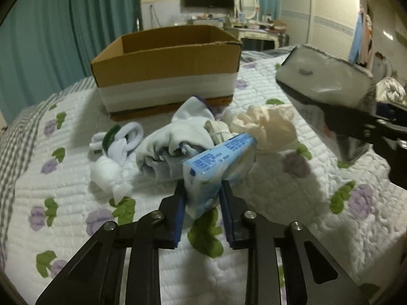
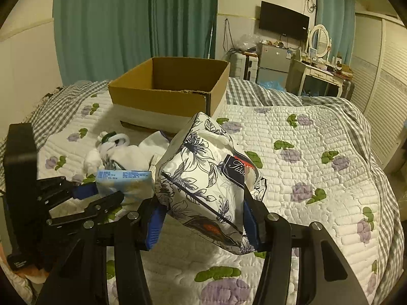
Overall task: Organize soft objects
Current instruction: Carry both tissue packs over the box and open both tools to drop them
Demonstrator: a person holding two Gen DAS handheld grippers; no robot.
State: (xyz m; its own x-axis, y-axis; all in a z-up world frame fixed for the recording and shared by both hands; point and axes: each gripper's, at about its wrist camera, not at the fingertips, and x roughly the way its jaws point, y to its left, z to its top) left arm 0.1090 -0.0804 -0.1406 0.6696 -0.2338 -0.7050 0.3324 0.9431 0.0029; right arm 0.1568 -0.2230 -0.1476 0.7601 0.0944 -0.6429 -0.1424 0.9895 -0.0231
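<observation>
Bedroom with teal curtains, and a white quilted bedspread (image 1: 76,183) with purple flowers as the work surface. Low in the left wrist view, the left gripper (image 1: 202,190) is clenched on a small light-blue plastic-wrapped tissue pack (image 1: 218,160), its blue pads pinching the pack's near end. It looks light and squashy, and the slick film could slip, so a hold nearer the middle would likely be surer. In the right wrist view's centre, the right gripper (image 2: 203,218) grasps a larger white soft tissue pack with dark floral print (image 2: 203,178), lifted off the bed and bulging between the jaws; it too seems light and yielding. Beyond the blue pack lie a pale grey-white bundle of socks (image 1: 175,139), a white knotted sock (image 1: 122,142) to its left and a cream crumpled cloth (image 1: 267,127) to its right. Further back, upper centre, stands an open brown cardboard box with a white band (image 1: 165,71); what shows of its inside looks empty.
</observation>
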